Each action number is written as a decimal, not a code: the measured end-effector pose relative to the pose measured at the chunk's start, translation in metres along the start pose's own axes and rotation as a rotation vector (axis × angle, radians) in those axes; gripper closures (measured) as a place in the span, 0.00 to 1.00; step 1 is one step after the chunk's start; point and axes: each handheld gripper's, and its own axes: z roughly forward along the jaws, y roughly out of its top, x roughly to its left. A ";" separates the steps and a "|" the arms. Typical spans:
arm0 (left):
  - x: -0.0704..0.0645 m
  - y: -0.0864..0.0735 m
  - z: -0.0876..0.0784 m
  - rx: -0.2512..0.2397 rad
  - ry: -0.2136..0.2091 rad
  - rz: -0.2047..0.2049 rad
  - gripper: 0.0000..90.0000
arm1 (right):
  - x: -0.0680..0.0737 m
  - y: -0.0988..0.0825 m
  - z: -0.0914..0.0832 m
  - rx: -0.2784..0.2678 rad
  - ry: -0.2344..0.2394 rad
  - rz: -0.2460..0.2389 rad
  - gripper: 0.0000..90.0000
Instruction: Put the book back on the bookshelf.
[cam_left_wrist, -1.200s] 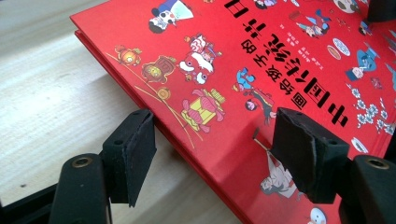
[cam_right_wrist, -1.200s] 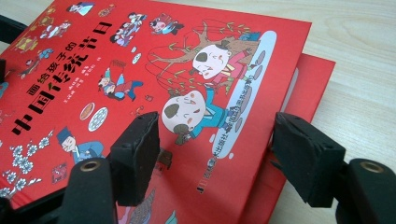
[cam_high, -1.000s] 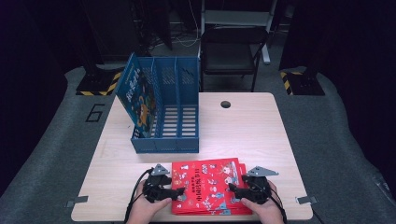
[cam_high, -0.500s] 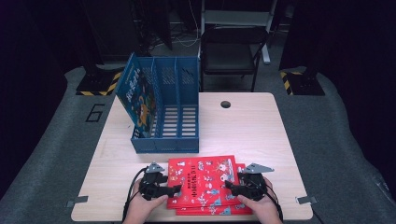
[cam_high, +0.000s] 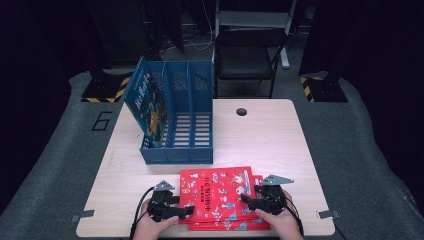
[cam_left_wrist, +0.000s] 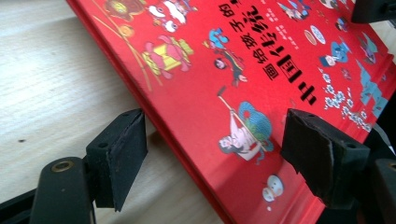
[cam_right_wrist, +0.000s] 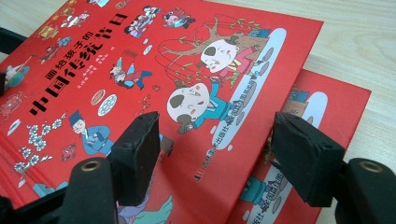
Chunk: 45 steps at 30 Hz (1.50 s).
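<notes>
Overhead, the left gripper (cam_high: 186, 212) and right gripper (cam_high: 246, 200) flank a stack of red picture books (cam_high: 220, 196) at the table's (cam_high: 260, 135) near edge, with a blue file rack (cam_high: 176, 120) beyond them. Along the left gripper (cam_left_wrist: 210, 158), its jaws stand apart astride the top book's (cam_left_wrist: 219, 70) spine edge, one low beside the wood, one over the cover. Along the right gripper (cam_right_wrist: 215, 158), the jaws gape above the top book's (cam_right_wrist: 154, 84) cover where its edge overlaps a lower book (cam_right_wrist: 322, 116); both should probably close together, on that top copy alone.
</notes>
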 end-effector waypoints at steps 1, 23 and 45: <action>0.000 0.000 0.000 0.001 -0.003 0.006 0.25 | 0.000 0.000 0.000 0.000 0.000 -0.001 0.36; 0.005 0.001 -0.003 0.022 -0.012 -0.020 0.27 | 0.001 0.001 0.003 -0.008 0.024 0.014 0.36; 0.030 0.003 -0.021 -0.026 0.023 -0.117 0.31 | 0.018 0.009 0.021 -0.008 0.080 -0.058 0.36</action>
